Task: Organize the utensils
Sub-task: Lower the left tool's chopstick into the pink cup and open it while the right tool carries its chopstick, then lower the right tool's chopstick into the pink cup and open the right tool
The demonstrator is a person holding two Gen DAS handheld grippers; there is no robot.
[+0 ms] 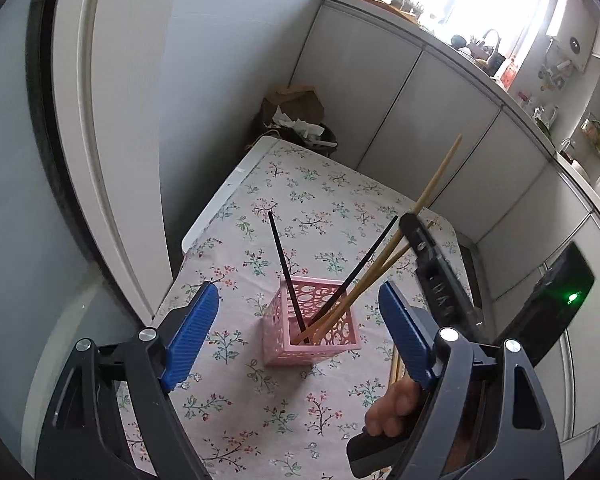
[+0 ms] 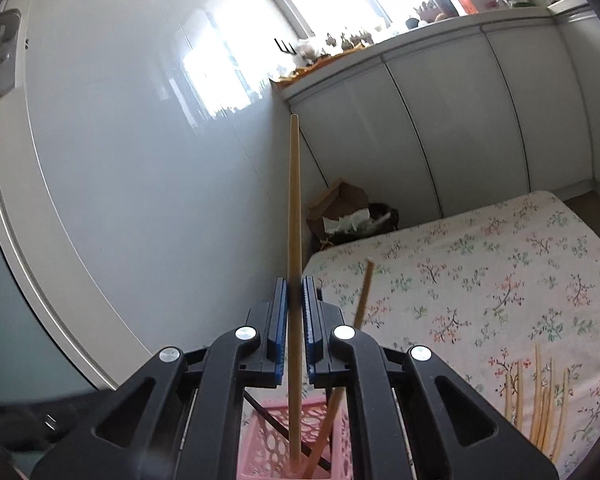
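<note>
Between the pressed pads of the right tool (image 2: 296, 300), a wooden chopstick (image 2: 294, 208) stands pinched upright, its lower end inside the pink basket (image 1: 312, 332) on the floral surface (image 1: 320, 208). Left tool (image 1: 300, 332) spread, holding nothing, basket ahead between its fingers.

The pink perforated plastic basket (image 1: 310, 330) looks smooth and slightly glossy. In it lean pale matt wooden chopsticks (image 1: 384, 268) and thin glossy black chopsticks (image 1: 286, 272). The tabletop wears a matt white floral cloth (image 1: 320, 208). Each matt black plastic tool has ribbed blue pads (image 2: 281, 316) and shiny metal pins (image 2: 247, 333). The far grey cabinet doors (image 2: 440, 128) are glossy.
</note>
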